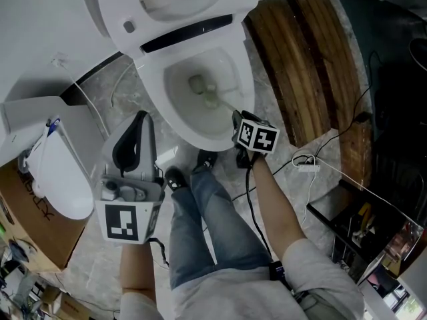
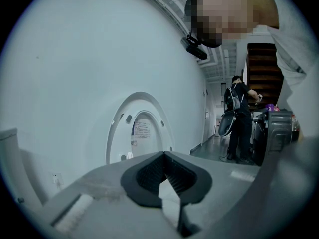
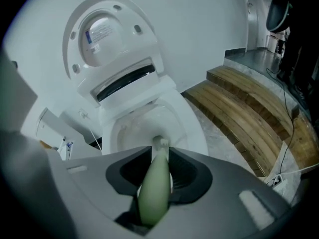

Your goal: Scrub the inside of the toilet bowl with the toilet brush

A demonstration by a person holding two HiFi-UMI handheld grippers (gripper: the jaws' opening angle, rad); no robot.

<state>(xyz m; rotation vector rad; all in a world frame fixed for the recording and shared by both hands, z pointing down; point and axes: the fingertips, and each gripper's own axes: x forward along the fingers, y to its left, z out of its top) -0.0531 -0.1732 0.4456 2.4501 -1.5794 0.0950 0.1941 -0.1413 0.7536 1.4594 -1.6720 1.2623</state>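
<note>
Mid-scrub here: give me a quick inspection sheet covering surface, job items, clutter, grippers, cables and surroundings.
Surface: grey stone floor, nothing seen spilled.
Job's things: toilet bowl, lid raised; toilet brush with its head down in the bowl.
Clutter: cardboard box at left; power strip on the floor at right.
Grippers: right gripper shut on the brush handle; left gripper shut, empty, away from the bowl.
Cables: white cable looped at the power strip; black cable running along the right arm.
Surroundings: wooden step beside the toilet; another person standing further off.
</note>
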